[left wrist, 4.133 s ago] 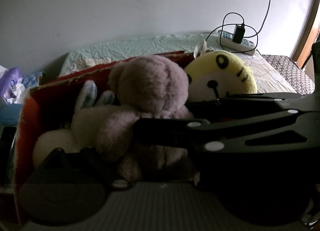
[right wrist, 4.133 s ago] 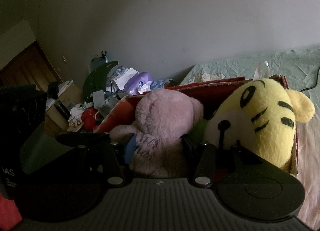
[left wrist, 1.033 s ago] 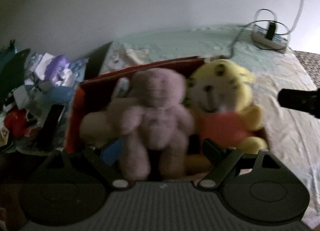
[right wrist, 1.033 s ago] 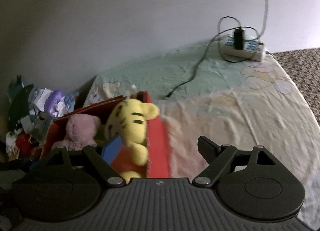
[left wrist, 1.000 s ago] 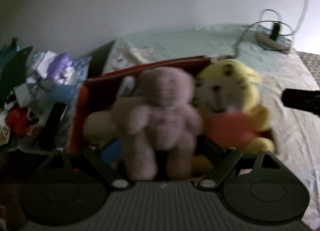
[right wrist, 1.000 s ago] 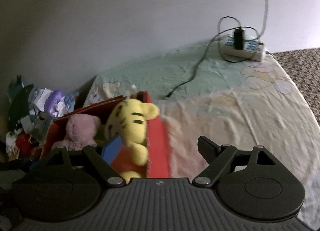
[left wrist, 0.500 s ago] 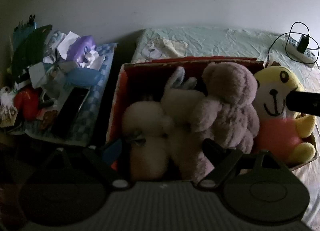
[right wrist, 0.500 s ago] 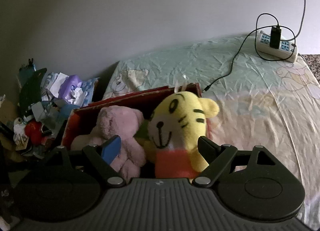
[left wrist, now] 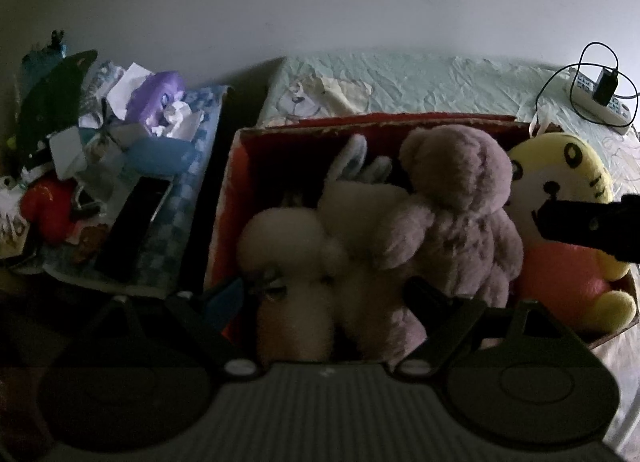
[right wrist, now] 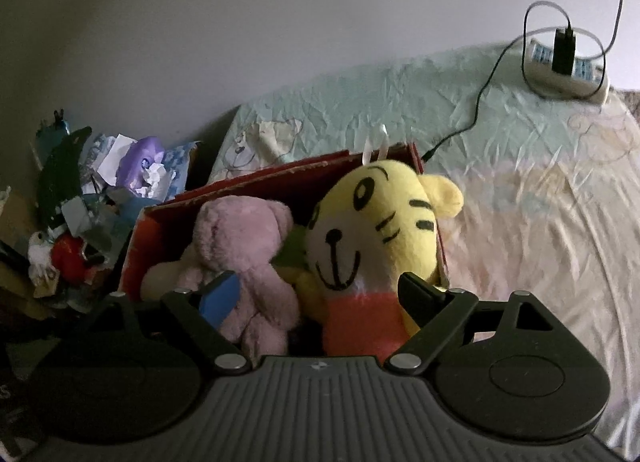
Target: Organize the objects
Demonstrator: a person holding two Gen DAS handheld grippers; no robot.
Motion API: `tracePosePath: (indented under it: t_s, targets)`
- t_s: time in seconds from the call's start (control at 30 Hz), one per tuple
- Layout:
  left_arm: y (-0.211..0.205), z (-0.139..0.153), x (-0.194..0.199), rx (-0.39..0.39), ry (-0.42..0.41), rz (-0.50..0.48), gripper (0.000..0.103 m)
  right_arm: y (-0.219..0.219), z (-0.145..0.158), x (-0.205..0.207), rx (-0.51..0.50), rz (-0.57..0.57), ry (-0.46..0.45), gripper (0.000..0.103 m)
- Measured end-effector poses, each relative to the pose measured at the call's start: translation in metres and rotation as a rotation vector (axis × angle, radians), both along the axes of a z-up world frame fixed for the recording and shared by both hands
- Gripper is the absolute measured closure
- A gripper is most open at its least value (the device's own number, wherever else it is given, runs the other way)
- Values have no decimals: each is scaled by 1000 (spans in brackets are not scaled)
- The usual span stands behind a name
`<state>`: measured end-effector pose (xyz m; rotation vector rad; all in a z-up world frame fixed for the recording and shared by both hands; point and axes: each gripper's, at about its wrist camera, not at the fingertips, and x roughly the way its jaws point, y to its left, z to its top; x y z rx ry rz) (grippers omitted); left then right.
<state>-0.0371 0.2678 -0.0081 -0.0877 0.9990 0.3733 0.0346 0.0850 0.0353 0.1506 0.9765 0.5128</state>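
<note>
- The red box [right wrist: 138, 238] sits at the bed's [right wrist: 520, 189] left edge, packed with soft toys.
- The yellow tiger [right wrist: 372, 229] sits upright at the box's right end, the pink bear [right wrist: 244, 246] just beside it, and a cream plush [left wrist: 288, 258] at the left end.
- The left gripper [left wrist: 324, 298] hangs over the box's near edge, jaws spread and empty.
- The right gripper [right wrist: 316, 298] is likewise released, with the tiger and bear seen between its fingers.
- A power strip [right wrist: 568, 65] lies at the bed's far right corner.
- Clutter [left wrist: 100, 149] is heaped off the bed's left edge.
</note>
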Motion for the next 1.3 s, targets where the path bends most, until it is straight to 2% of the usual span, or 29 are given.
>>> tracePosePath:
  t_s: [0.17, 1.3]
  targets:
    - [-3, -3, 4, -15, 12, -8, 15, -2, -8, 5, 25, 1, 41, 16]
    - [-4, -13, 5, -17, 11, -31, 15, -2, -14, 1, 6, 56, -29, 16]
